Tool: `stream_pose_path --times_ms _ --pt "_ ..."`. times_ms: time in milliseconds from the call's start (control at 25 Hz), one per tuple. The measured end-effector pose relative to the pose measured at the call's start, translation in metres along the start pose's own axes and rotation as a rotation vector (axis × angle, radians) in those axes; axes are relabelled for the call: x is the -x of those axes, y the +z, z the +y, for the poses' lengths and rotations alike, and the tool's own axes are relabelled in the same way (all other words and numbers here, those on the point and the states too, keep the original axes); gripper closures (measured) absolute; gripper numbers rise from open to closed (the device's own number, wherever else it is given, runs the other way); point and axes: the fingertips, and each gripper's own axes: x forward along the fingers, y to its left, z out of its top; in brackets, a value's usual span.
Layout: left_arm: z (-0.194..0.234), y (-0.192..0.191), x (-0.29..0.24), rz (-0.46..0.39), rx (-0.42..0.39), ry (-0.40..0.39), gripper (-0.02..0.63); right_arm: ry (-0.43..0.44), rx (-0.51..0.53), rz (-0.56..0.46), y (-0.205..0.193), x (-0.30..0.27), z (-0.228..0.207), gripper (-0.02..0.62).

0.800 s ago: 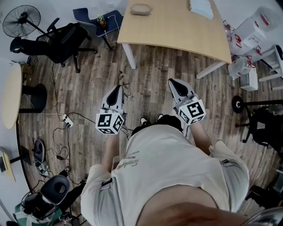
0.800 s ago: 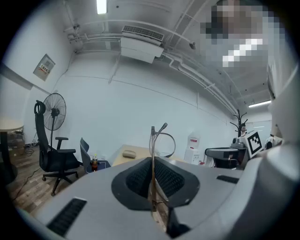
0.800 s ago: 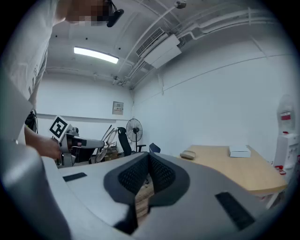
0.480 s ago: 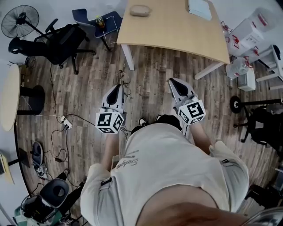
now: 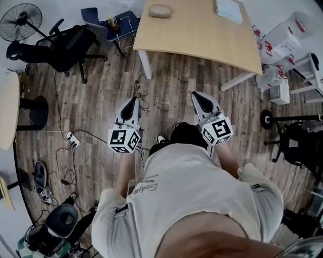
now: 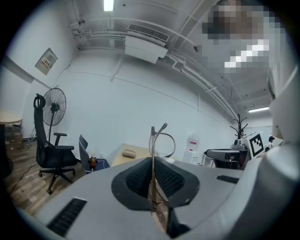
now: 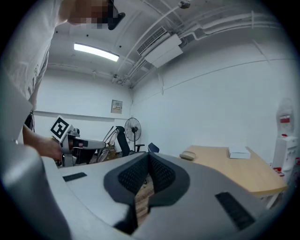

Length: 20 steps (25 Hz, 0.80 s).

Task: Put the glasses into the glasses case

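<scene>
In the left gripper view a thin metal-framed pair of glasses [image 6: 159,139] stands upright between the pads of my left gripper [image 6: 152,164], which is shut on it. The tan oval glasses case [image 5: 160,10] lies closed on the far left part of the wooden table [image 5: 202,35], well ahead of both grippers. It also shows as the case [image 6: 128,153] and the case [image 7: 189,155] in the gripper views. In the head view my left gripper [image 5: 132,102] and right gripper [image 5: 198,95] hang level over the floor. My right gripper [image 7: 148,161] is shut with nothing in it.
A white box [image 5: 229,9] lies on the table's far right. A black office chair [image 5: 70,45], a fan [image 5: 20,22] and a blue chair [image 5: 113,22] stand to the left. Cables and a power strip [image 5: 70,137] lie on the wood floor. White water bottles [image 5: 282,38] stand at the right.
The floor and table have slid slightly in the head view as the person shifts. The right gripper has drifted a little down. Both grippers stay shut, the left one holding the glasses.
</scene>
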Motion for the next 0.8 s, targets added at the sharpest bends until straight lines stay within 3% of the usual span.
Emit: stream_pose_path --times_ms 360,600,800 --pt "0.025 0.013 -0.054 0.026 -0.010 0.026 0.580 -0.011 -0.054 0.020 -0.012 -0.047 -0.044 0.600" --pt "0.030 0.038 -0.120 0.029 -0.035 0.012 0.580 0.003 -0.069 -0.012 -0.012 -0.091 -0.100 0.600" --pt "0.042 0.058 -0.166 0.020 -0.077 0.035 0.580 0.071 -0.058 -0.012 -0.022 -0.132 -0.127 0.600"
